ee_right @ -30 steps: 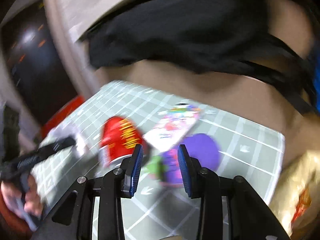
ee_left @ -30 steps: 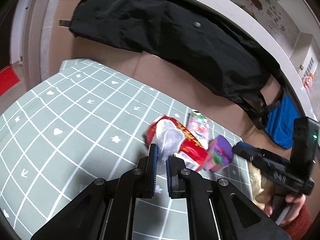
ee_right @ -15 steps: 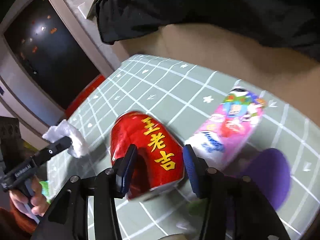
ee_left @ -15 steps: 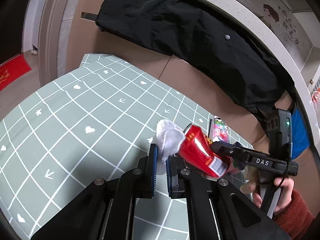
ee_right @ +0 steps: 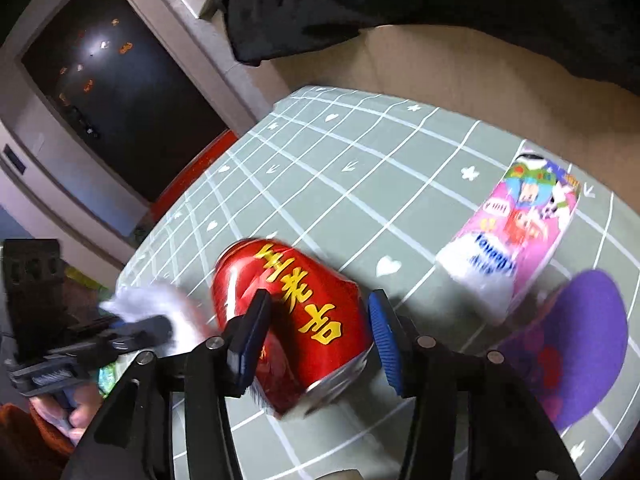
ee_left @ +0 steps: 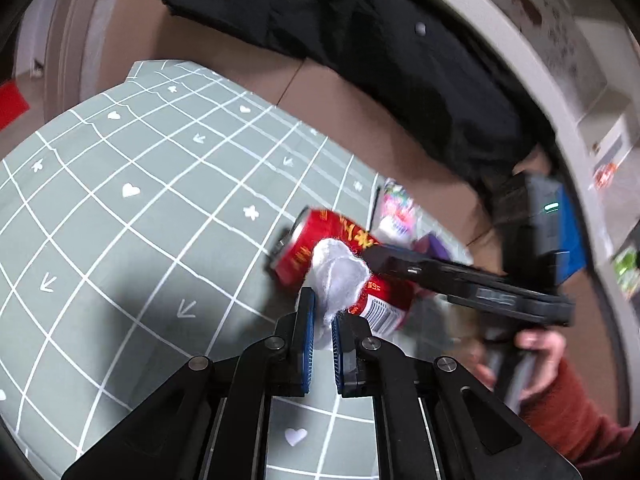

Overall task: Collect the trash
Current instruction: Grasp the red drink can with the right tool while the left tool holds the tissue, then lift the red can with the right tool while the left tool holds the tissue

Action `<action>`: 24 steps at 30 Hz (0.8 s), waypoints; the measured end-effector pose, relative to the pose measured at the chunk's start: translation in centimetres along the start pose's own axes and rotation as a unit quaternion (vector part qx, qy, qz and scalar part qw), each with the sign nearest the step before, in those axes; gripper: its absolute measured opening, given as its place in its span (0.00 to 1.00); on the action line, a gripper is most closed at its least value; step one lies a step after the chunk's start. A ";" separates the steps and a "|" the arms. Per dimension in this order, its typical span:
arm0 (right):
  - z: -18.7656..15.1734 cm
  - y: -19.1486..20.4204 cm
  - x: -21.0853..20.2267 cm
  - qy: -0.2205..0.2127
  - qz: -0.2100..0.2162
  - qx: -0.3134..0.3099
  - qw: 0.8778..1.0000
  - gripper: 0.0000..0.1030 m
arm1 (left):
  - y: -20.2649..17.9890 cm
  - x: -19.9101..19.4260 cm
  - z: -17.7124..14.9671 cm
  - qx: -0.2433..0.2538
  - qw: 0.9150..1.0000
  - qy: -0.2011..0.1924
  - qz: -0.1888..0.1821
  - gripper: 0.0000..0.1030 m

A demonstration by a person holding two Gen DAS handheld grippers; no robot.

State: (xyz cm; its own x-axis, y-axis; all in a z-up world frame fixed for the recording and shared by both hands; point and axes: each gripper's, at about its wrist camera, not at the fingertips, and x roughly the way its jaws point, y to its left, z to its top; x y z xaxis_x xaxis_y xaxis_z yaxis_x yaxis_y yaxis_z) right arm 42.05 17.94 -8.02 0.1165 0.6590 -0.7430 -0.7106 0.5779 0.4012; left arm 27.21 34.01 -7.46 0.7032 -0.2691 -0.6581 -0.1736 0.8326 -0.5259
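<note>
The red can (ee_right: 296, 320) lies on its side on the grey-green gridded mat (ee_left: 132, 216), dented along its body. In the right wrist view its long axis runs from the upper left, where the rounded shoulder points away from the camera, down to the lower right, where the silver rim faces the lens. In the left wrist view the same can (ee_left: 304, 244) lies slantwise, its top end toward the upper left.

The right tongs (ee_right: 316, 340) have just been opening and now stand spread wide, one blue pad on each side of the can's body. The left pad sits against or just beside the can; the right pad stands clear of it — the can is straddled, not squeezed.

The left tongs (ee_left: 322, 328) are clenched on a white wad (ee_left: 338, 276) of tissue, which sticks up above the pads just in front of the can. In the right wrist view the wad (ee_right: 148, 304) shows blurred, just left of the can.

Right of the can lies a pink pack (ee_right: 516, 232), its long axis running away from the camera, and nearer, a purple lid-like thing (ee_right: 576, 344) — blurred. A black cloth (ee_left: 360, 44) drapes over the brown surface (ee_left: 320, 92) beyond the mat. A hand (ee_left: 536, 356) in a red sleeve holds the right tool.
</note>
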 end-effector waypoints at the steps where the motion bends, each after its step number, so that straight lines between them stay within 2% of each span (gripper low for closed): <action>1: -0.3 0.3 -0.3 0.000 0.010 -0.005 1.000 0.47 | -0.1 0.4 -0.1 0.004 1.000 0.001 0.010 0.08; 4: -1.4 2.0 -1.8 -0.021 0.008 -0.043 0.999 0.42 | 0.4 0.8 -0.1 0.006 0.999 -0.003 0.041 0.08; 8: -1.5 1.8 -2.1 -0.032 0.044 -0.027 0.998 0.39 | 1.9 1.0 -0.1 -0.004 0.998 0.001 0.061 0.08; 10: -1.2 1.7 -1.0 -0.025 0.031 -0.021 0.999 0.39 | 2.2 1.0 0.0 -0.005 0.998 -0.001 0.068 0.08; 11: -1.0 1.7 -0.3 -0.019 0.021 -0.022 0.999 0.40 | 2.4 1.0 0.1 -0.006 0.997 -0.002 0.072 0.08; 13: -0.7 1.2 0.9 -0.015 0.027 -0.007 0.999 0.47 | 2.5 1.2 0.3 -0.004 0.997 -0.001 0.078 0.08; 17: 0.5 0.5 2.2 -0.014 0.041 0.018 0.999 0.49 | 2.4 1.5 0.5 0.000 0.997 0.001 0.079 0.08; 23: 2.0 -0.2 4.4 0.011 0.087 0.037 0.996 0.51 | 2.8 1.8 1.0 -0.003 0.996 0.001 0.084 0.08; 24: 2.1 -0.4 4.6 0.016 0.096 0.041 0.994 0.51 | 2.9 1.9 1.1 -0.003 0.996 0.001 0.085 0.04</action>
State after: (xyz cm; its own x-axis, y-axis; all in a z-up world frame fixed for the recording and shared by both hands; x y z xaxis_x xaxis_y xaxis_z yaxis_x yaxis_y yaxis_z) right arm 44.34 21.75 -10.46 -0.0388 0.7466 -0.6641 -0.6582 0.4810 0.5791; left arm 28.76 36.41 -9.64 0.6617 -0.1256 -0.7392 -0.2944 0.8632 -0.4101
